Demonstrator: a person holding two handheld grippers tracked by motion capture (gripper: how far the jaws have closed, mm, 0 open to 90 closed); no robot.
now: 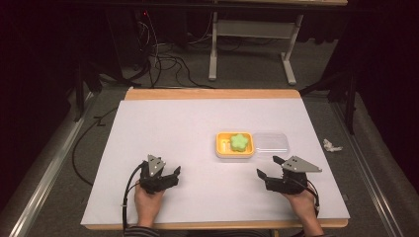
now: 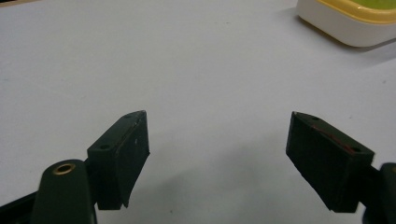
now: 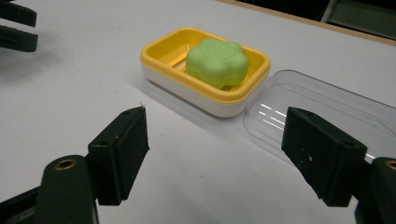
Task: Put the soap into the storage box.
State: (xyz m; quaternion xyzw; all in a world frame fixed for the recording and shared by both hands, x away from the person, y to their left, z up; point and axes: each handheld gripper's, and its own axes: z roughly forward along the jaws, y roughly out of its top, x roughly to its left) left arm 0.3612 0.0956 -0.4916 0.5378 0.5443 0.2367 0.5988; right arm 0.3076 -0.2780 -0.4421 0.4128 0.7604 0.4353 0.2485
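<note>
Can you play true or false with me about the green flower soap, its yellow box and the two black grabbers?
1. The green soap sits inside the yellow dish. True.
2. The clear lid covers the soap. False: it lies on the table beside the dish.
3. The right gripper is squeezing the soap. False: its jaws are wide open with nothing between them.
4. The left gripper is open and holds nothing. True.
5. The white table has a wooden edge at the far side. True.

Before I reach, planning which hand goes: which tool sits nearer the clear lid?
The right tool; the clear lid lies just ahead, while the left tool rests far across the table.
</note>
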